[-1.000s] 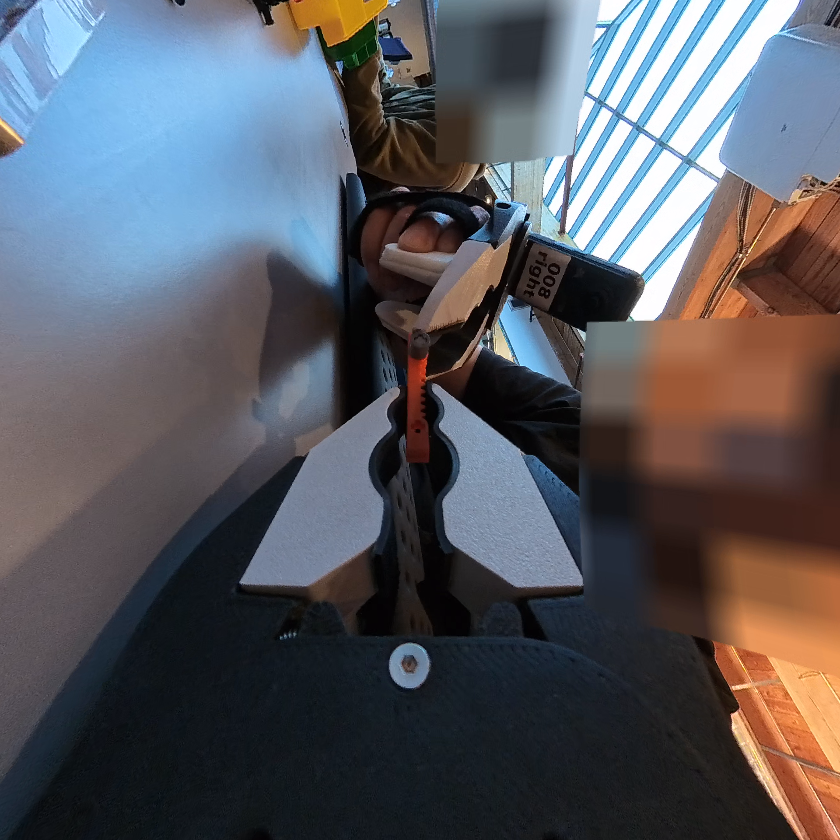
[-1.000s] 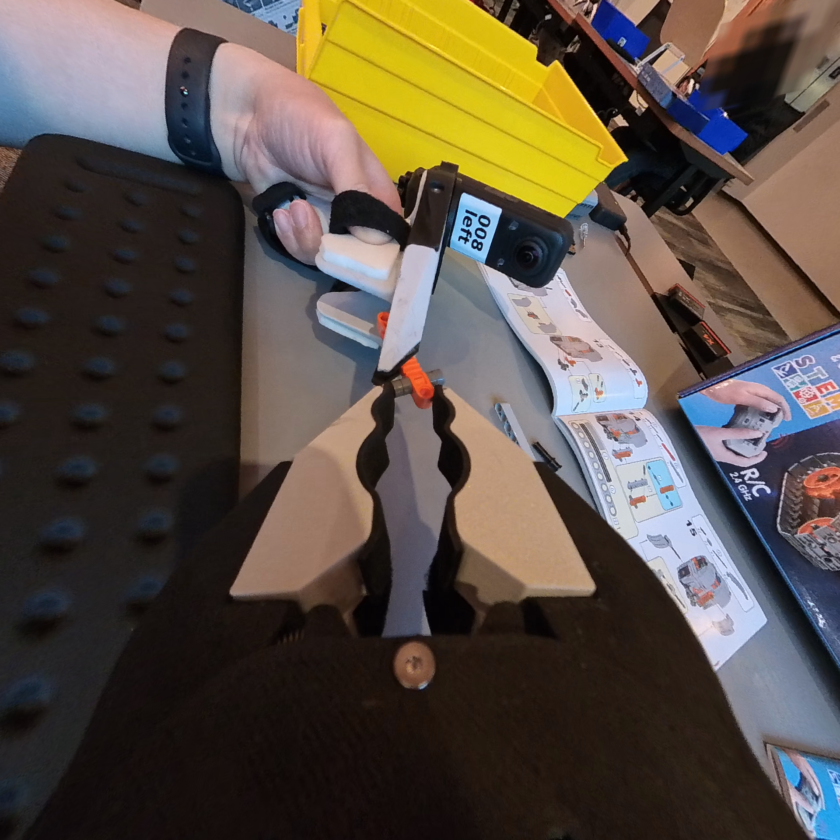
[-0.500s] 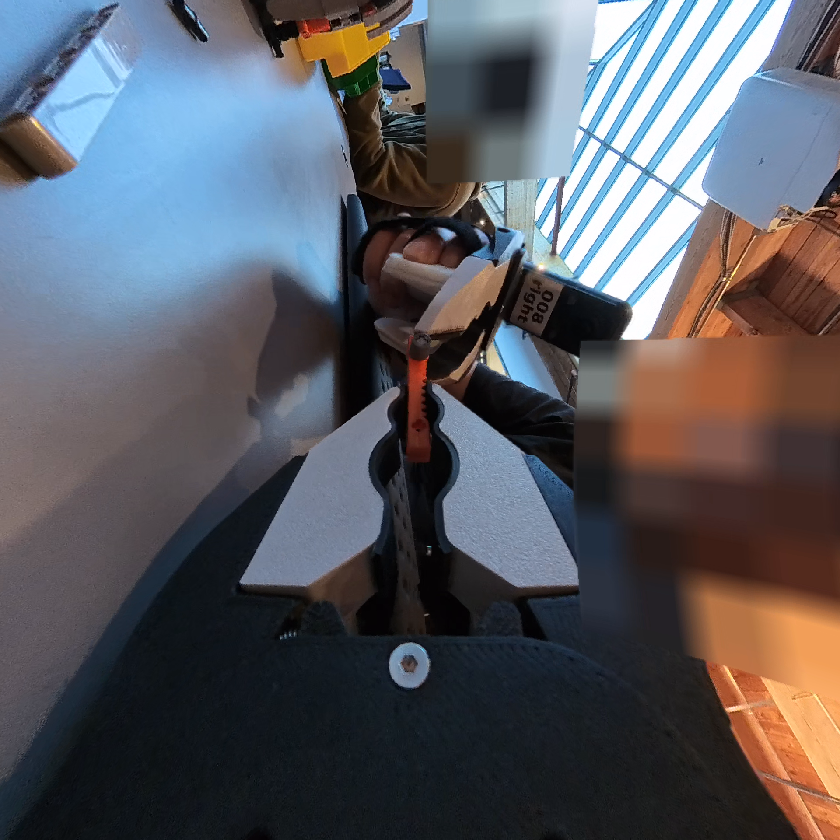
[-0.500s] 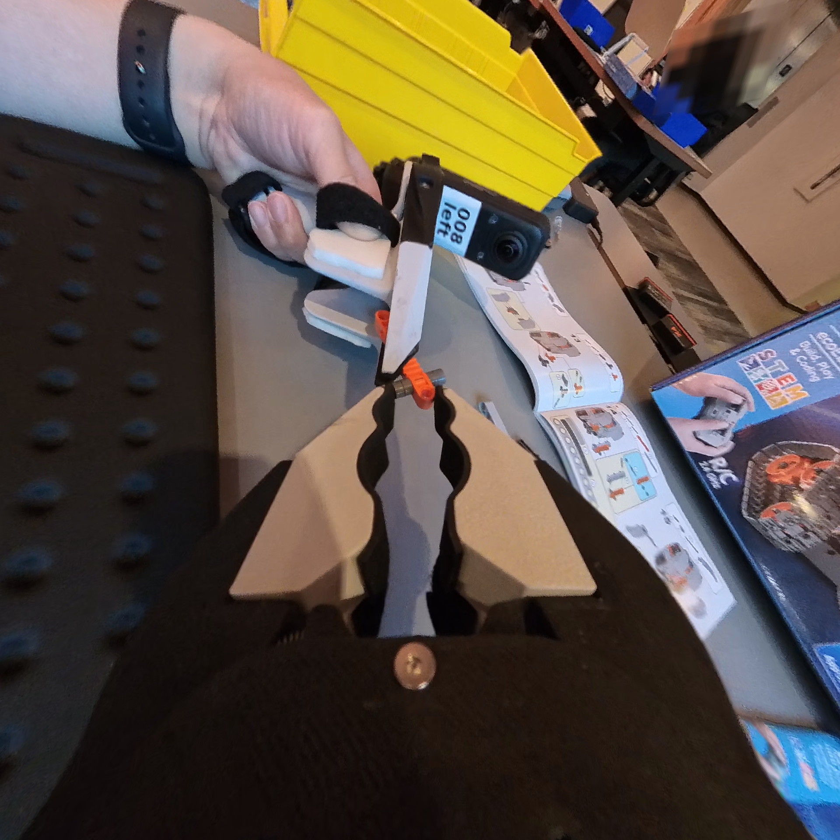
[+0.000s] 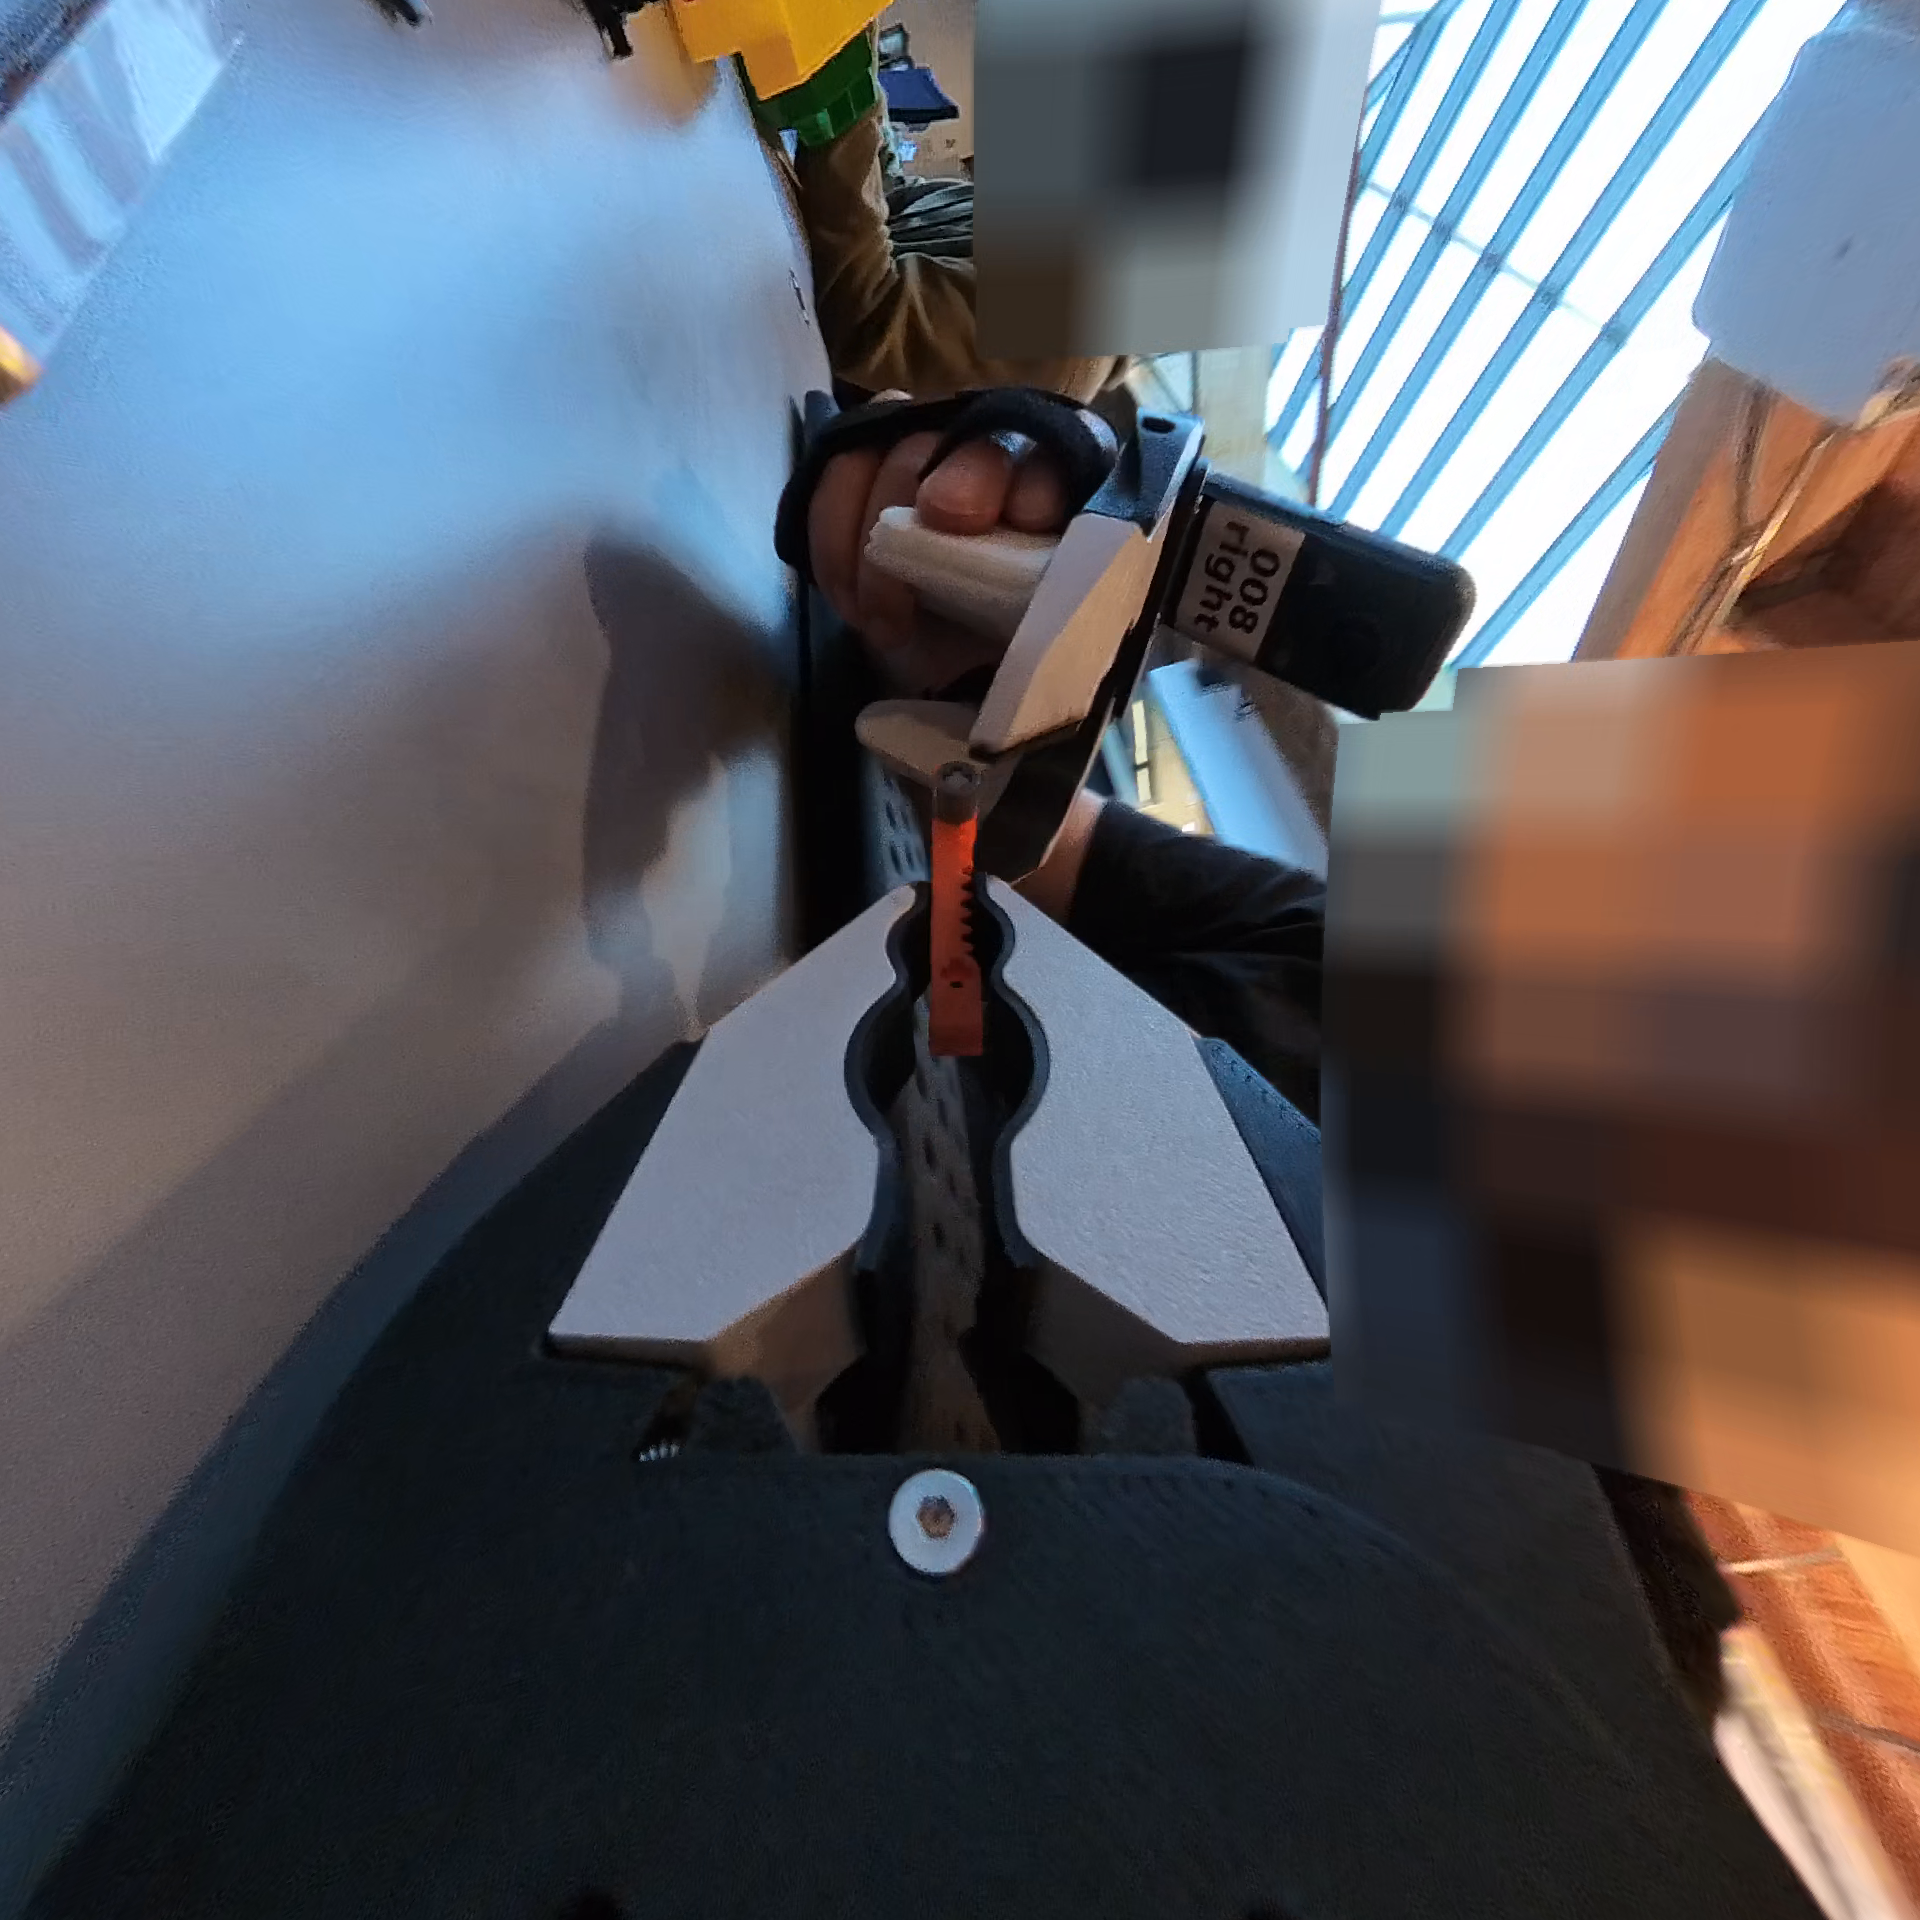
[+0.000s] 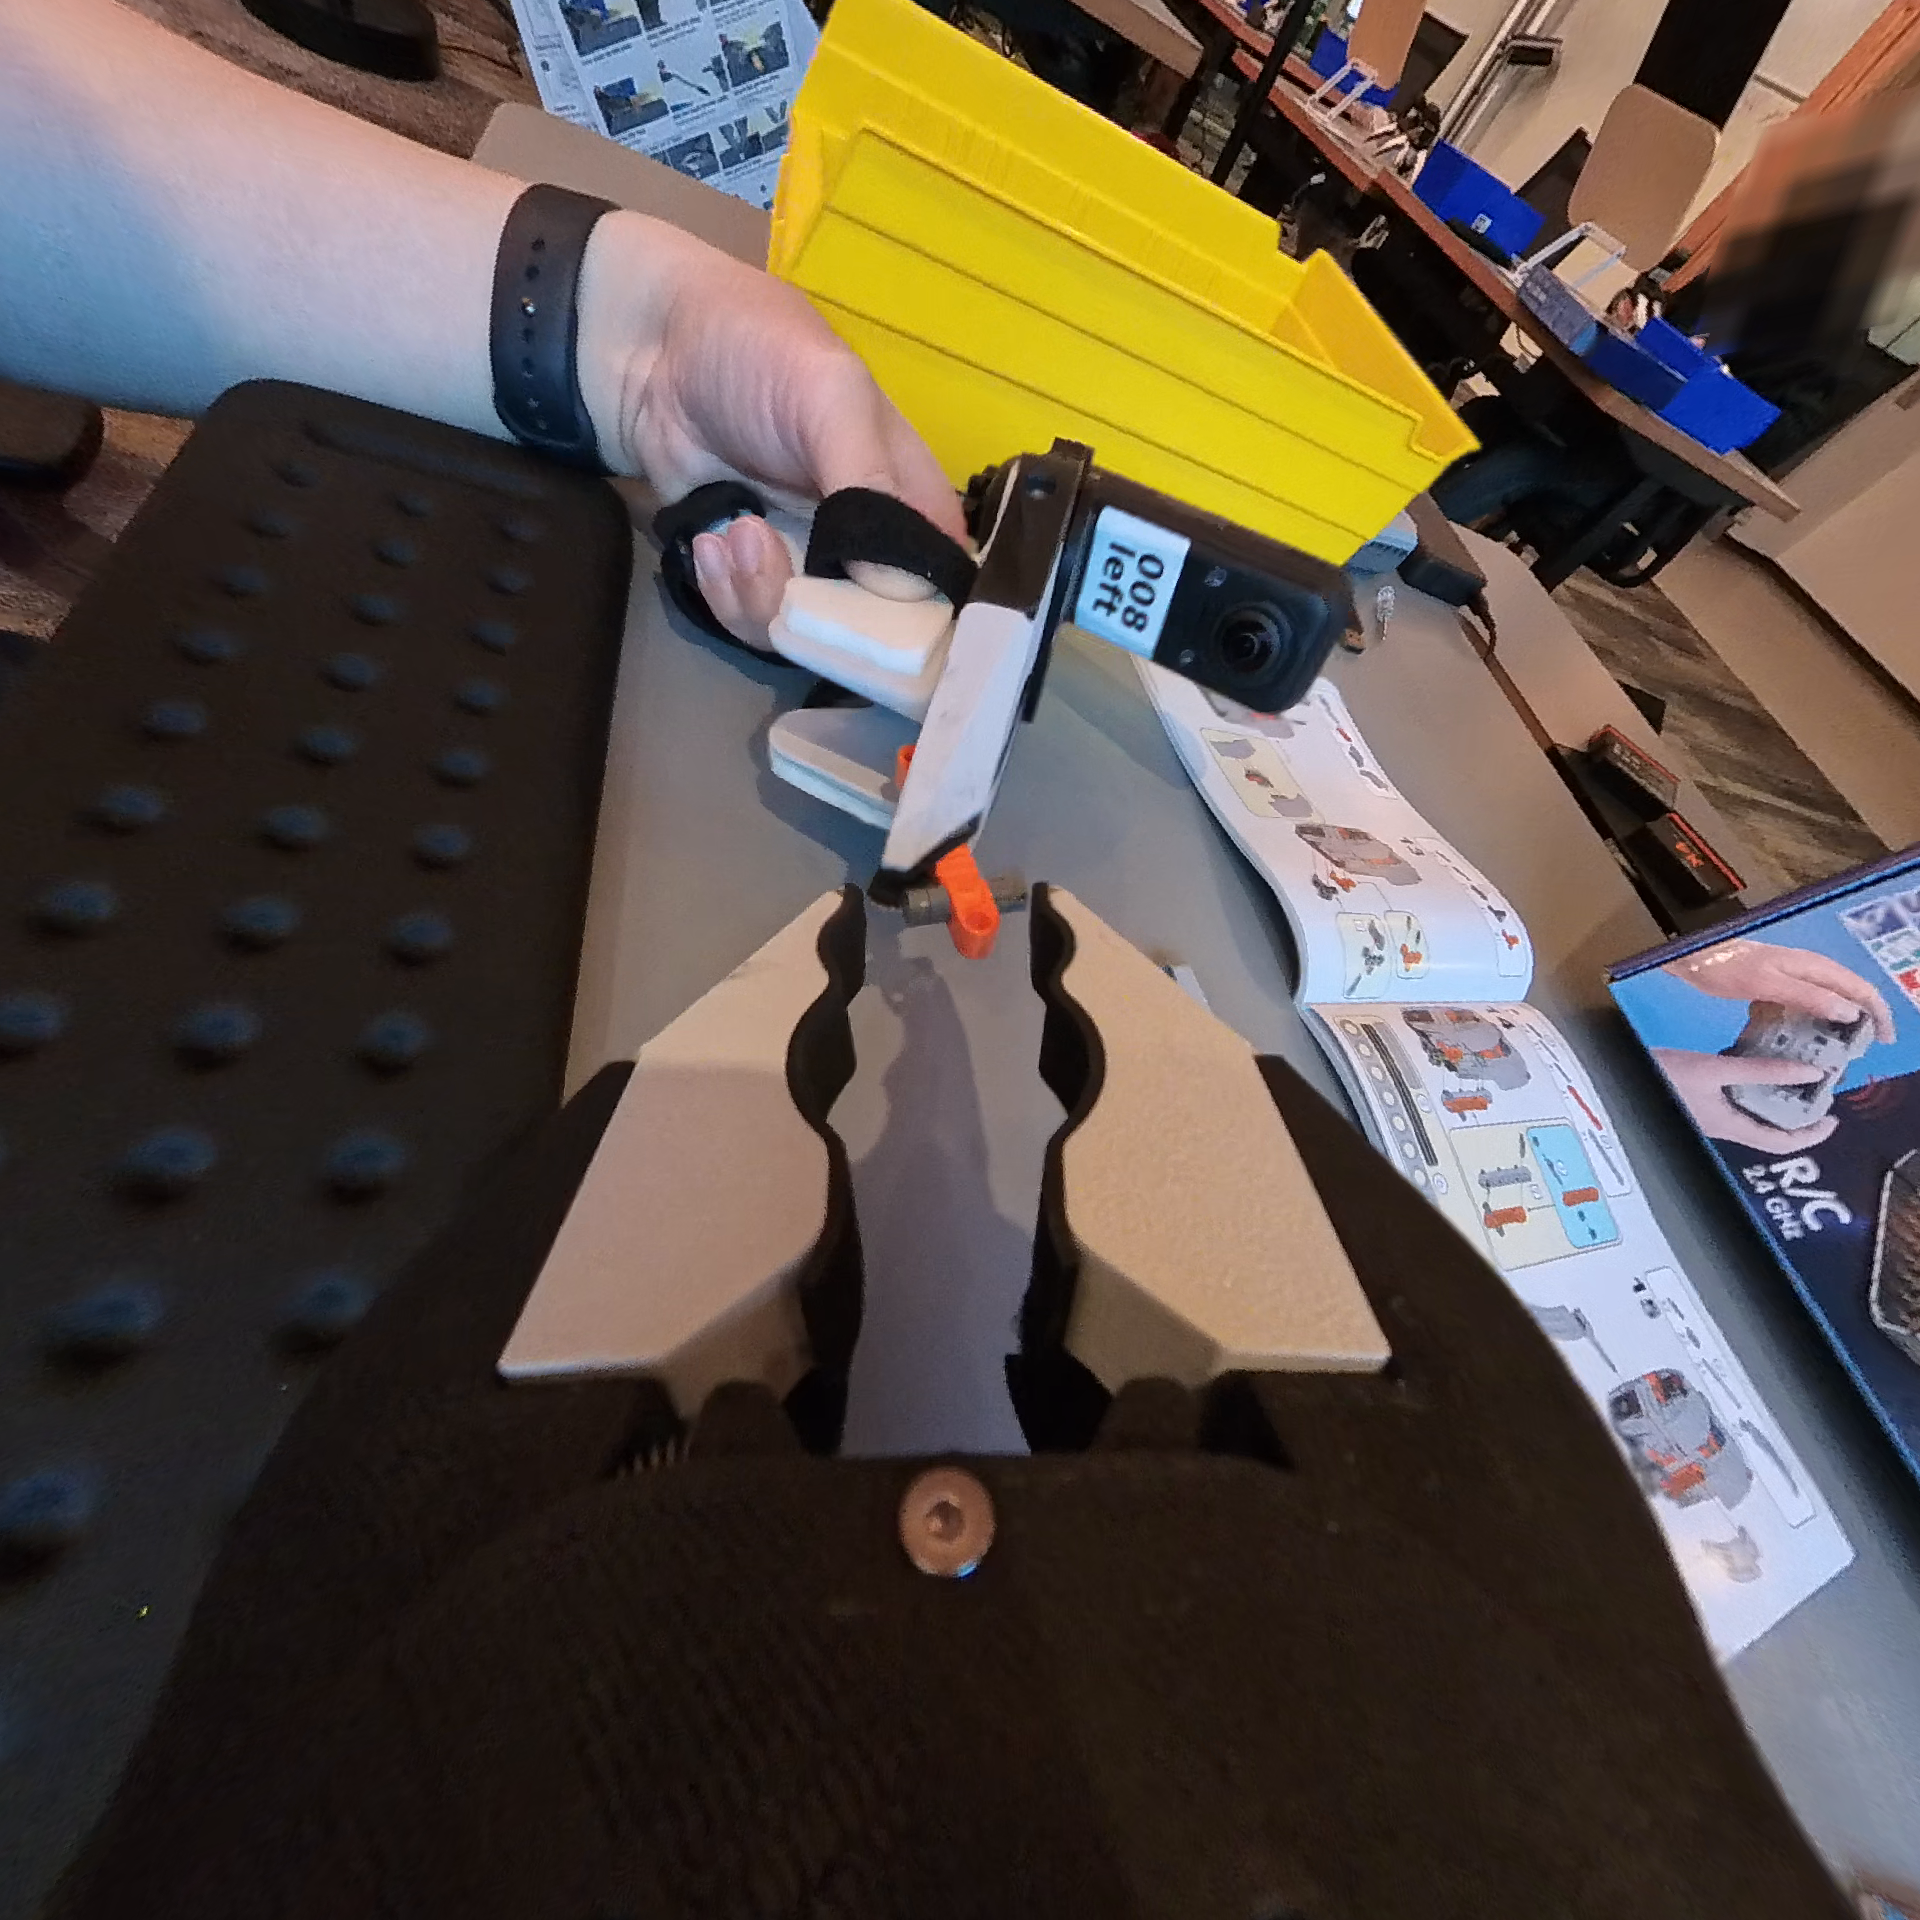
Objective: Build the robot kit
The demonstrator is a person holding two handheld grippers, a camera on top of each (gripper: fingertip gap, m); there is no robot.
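In the left wrist view the left gripper [image 5: 951, 925] fills the lower half of the frame, its pale fingers [image 5: 758, 1132] nearly closed and pinching an orange toothed strip [image 5: 954, 951] that stands up through the narrow slot at their tips, at frame centre. A grey pin [image 5: 956, 784] caps the strip's far end, and just beyond it, slightly above centre, the right gripper [image 5: 961, 764] meets that pin; whether it grips it cannot be told from here. A hand [image 5: 914, 540] holds that gripper, and a black camera [image 5: 1320, 613] juts from it toward the right. The grey table [image 5: 364, 623] runs down the left side as a tilted wall, much of it blurred. In the right wrist view the right gripper [image 6: 945, 909] has its fingers [image 6: 717, 1132] spread well apart with bare table showing between them. The pin [image 6: 930, 902] with its orange piece [image 6: 966, 914] sits in the gap at their tips, touching neither finger as far as can be seen. The left gripper [image 6: 904, 883] comes down from above centre and holds the piece. To the left lies a black studded mat [image 6: 260, 779]; to the right a booklet [image 6: 1455, 1091] lies open, with a blue box [image 6: 1787, 1122] at the right edge. Farther up, a yellow bin [image 6: 1091, 312] stands behind the hand [image 6: 748, 416].
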